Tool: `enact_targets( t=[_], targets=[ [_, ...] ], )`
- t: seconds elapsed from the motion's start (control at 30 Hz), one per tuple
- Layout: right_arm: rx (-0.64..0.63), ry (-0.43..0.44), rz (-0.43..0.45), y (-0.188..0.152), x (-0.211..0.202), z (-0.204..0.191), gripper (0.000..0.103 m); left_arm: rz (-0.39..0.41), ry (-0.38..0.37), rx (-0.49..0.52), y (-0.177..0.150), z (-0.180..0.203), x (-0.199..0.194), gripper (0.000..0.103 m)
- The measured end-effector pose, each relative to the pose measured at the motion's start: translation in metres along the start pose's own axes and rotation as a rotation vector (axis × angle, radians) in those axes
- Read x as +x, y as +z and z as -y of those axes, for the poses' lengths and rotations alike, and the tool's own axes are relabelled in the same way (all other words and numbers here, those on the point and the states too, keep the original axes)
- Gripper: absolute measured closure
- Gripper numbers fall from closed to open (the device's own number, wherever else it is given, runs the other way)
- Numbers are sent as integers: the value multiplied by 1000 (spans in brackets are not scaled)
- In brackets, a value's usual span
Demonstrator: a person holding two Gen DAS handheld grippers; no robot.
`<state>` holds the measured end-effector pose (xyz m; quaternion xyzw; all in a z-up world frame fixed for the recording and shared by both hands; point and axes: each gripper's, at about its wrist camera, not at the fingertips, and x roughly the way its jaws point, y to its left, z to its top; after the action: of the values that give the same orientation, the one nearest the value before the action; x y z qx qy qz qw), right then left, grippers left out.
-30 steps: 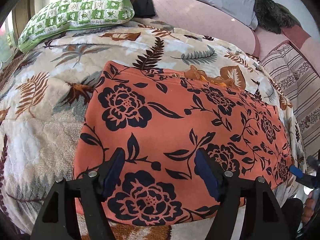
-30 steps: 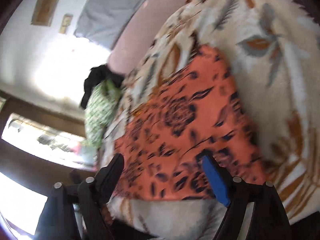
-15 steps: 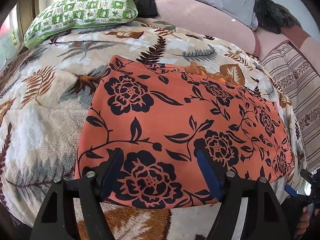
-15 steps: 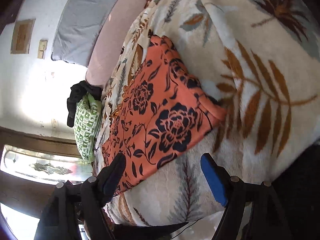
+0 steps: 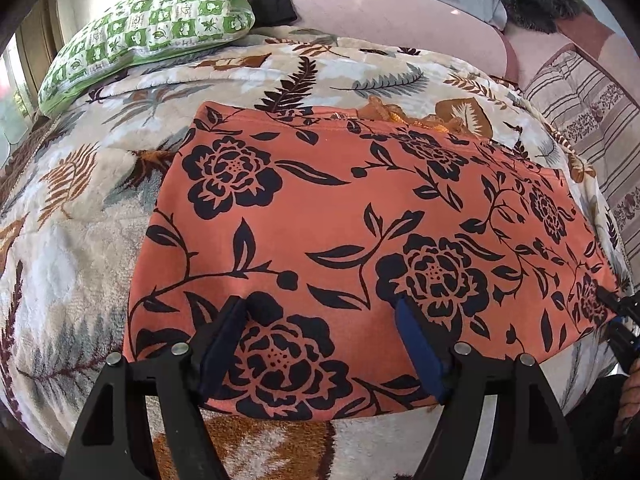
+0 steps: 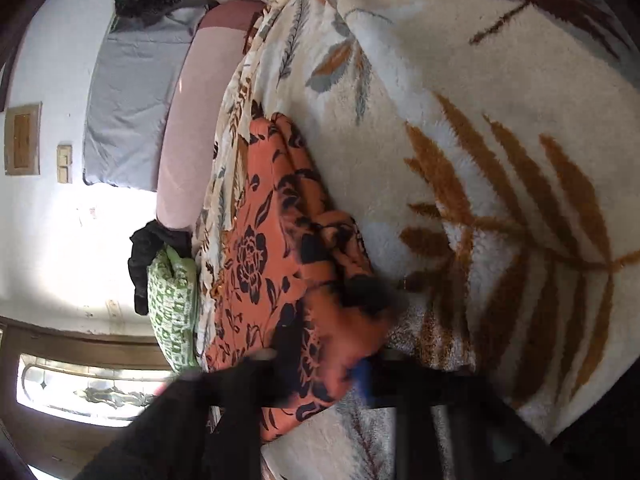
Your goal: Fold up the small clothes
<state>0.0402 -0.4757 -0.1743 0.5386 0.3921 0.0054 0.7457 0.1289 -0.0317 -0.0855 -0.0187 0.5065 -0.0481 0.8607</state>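
Cloth (image 5: 360,240): orange garment with black flowers, spread flat on the leaf-print blanket (image 5: 80,220), at the near edge of the bed.
Lie: long axis runs left to right in the left wrist view; the gathered, frilled edge is on the far side, a straight edge on the near side.
Right gripper (image 6: 344,364): closed on the cloth's near right corner; the fabric bunches and lifts between the pads, though this view is blurred.
Left gripper (image 5: 320,340): jaws apart, nothing held; the fingers sit over the near left part of the cloth, just inside its near edge.
Handling: looks light, thin and limp; it should drape and wrinkle readily, and the plush blanket may drag on it.
Where to hold: corners or hems, pinching all layers together, since a mid-panel pinch would only raise a pucker.
Next need: probably a matching hold at the near left corner, so both near corners can travel together toward the far edge.
Pillow (image 5: 148,28): green checked, far left, well apart from the cloth.
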Motion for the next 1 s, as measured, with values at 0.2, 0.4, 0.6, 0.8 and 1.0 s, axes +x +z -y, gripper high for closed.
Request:
enact_targets(
  t=[0.2,0.4,0.6,0.8,1.0],
  targets=[
    [-199,-203,-43,-7,8,-10,92,10,13,13,3,4,6,24],
    [-198,-147,54,6,-32,-23,22,43,17,41,7,7,11,19],
    [-347,-63,67,46,-24,-70,21,74,19,42,2,5,17,13],
    [-446,-192,-96,114,80,-95,24,87,11,38,0,2,17,9],
    [-587,-296,-82,105,96,-122,92,99,9,48,-1,2,21,4]
  ],
)
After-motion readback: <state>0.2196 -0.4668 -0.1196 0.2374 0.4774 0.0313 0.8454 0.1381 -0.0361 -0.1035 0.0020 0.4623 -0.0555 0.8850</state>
